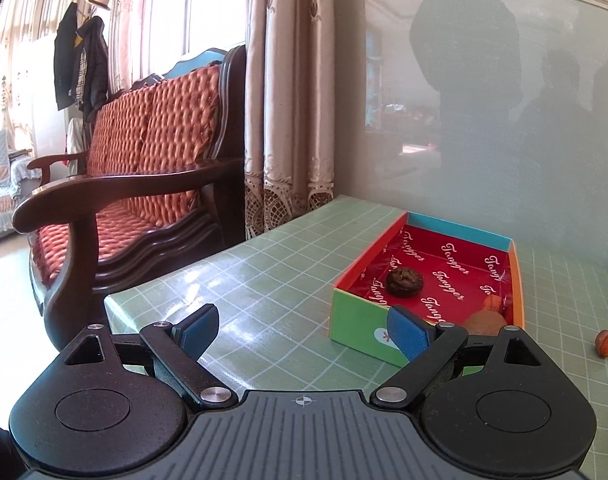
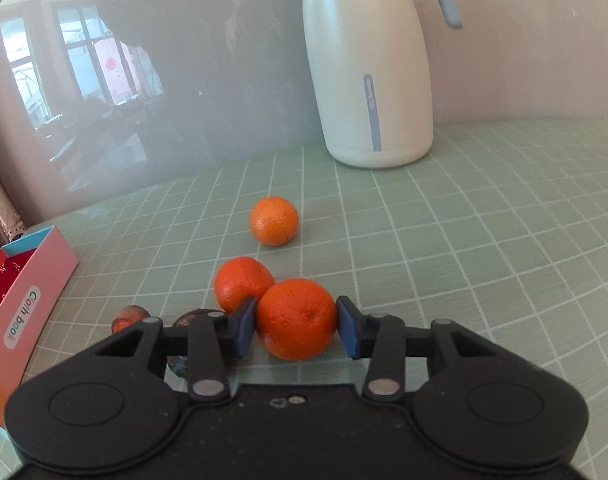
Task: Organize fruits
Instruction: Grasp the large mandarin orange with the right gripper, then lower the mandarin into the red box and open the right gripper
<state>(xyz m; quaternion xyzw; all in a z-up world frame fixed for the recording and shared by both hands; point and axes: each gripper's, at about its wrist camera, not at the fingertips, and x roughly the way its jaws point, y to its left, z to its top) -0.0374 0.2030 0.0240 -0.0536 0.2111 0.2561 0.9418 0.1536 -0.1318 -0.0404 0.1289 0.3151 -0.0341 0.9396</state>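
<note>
A: Largest first. Tabletop (image 2: pixel 484 240), green grid cloth. A white jug (image 2: pixel 372 72) stands at its far edge against the wall.

B: Next, the box (image 1: pixel 360 326): open top, red printed lining, green near wall. It sits on the tabletop ahead and to the right of the left claw (image 1: pixel 304 326). Inside: one dark round fruit (image 1: pixel 404 282) toward the near left, plus brownish and orange pieces at the near right corner, partly hidden behind the claw's right finger.

A: Left claw state?

B: Released. Jaws spread wide, nothing between them, held above the tabletop.

A: Right claw (image 2: pixel 297 326)?

B: Clenched on an orange (image 2: pixel 296 318); both blue pads touch its sides. A second orange (image 2: pixel 242 282) lies touching it at the rear left. A third orange (image 2: pixel 274 220) sits farther back, apart from the pair.

A: Smallest items?

B: A small reddish fruit (image 2: pixel 129 317) near the box's pink side. One dark item beside it, mostly hidden by the claw; cannot identify it.
</note>
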